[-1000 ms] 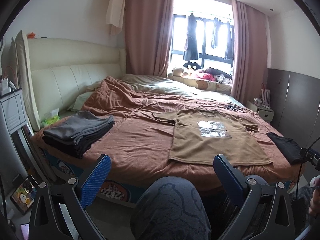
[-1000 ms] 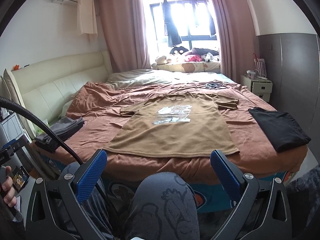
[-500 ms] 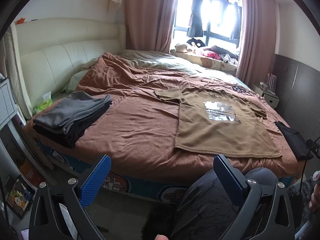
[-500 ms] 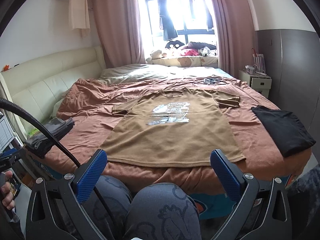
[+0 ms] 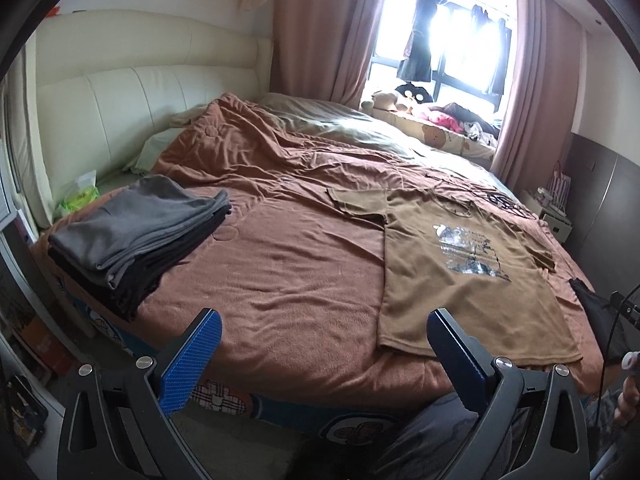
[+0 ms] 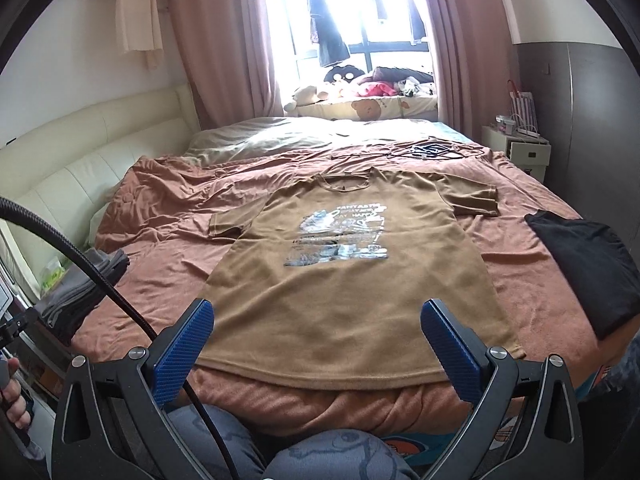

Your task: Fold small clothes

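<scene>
Brown cotton, a T-shirt (image 6: 352,280) with a printed chest, lies spread flat and face up on the rust-coloured blanket (image 5: 288,264) of the bed, its hem at the near edge and both sleeves out to the sides. We judge it not yet folded: no crease or turned-in side shows. Our left gripper (image 5: 324,352) and right gripper (image 6: 316,344) both hang short of the bed's edge with fingers spread wide and nothing between them. At the head end on our left sits a stack of grey and dark folded clothes (image 5: 136,236), which we take as work already done; a black garment (image 6: 584,268) lies just right of the shirt, apart from it, and looks like the next piece or one put aside, we cannot tell which. A tangle of dark cable (image 6: 428,150) rests beyond the collar, well clear. Our own knees (image 6: 344,456) sit below the right gripper, and a black hose (image 6: 100,276) crosses its left side; neither blocks the hem.
</scene>
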### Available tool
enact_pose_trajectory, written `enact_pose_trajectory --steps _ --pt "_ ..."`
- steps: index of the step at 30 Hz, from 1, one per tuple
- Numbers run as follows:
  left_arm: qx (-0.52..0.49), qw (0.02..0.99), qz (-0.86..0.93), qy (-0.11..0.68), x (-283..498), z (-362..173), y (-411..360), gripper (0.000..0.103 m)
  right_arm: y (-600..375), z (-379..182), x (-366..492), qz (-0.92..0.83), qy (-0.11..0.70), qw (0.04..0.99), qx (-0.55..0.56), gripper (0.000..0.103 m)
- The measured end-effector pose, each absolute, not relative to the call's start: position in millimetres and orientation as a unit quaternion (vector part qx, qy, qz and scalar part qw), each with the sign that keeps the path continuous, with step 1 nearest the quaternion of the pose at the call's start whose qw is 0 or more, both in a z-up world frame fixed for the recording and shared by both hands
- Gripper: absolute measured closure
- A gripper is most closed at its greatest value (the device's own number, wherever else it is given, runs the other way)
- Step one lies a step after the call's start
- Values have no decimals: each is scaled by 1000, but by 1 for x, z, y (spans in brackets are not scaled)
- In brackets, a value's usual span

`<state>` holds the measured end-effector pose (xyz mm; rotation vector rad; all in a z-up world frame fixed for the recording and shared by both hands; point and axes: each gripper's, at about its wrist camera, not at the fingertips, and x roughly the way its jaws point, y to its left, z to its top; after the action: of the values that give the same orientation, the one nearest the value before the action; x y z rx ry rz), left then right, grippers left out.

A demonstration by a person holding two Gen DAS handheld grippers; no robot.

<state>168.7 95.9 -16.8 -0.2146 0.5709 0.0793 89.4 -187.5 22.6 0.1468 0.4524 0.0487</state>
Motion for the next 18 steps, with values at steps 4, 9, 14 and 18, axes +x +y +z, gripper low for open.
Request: enact_pose_trajectory --steps 4,9,14,18 --pt "-108 955 35 275 193 -14 103 0 -186 22 125 30 232 970 69 0" --pt "-107 953 29 283 231 -13 110 0 -184 26 166 41 239 968 67 0" --pt "-113 950 22 290 277 -12 113 0 -184 29 214 56 243 965 80 0" --pt "-113 946 18 303 314 -11 116 7 -182 31 252 71 239 963 97 0"
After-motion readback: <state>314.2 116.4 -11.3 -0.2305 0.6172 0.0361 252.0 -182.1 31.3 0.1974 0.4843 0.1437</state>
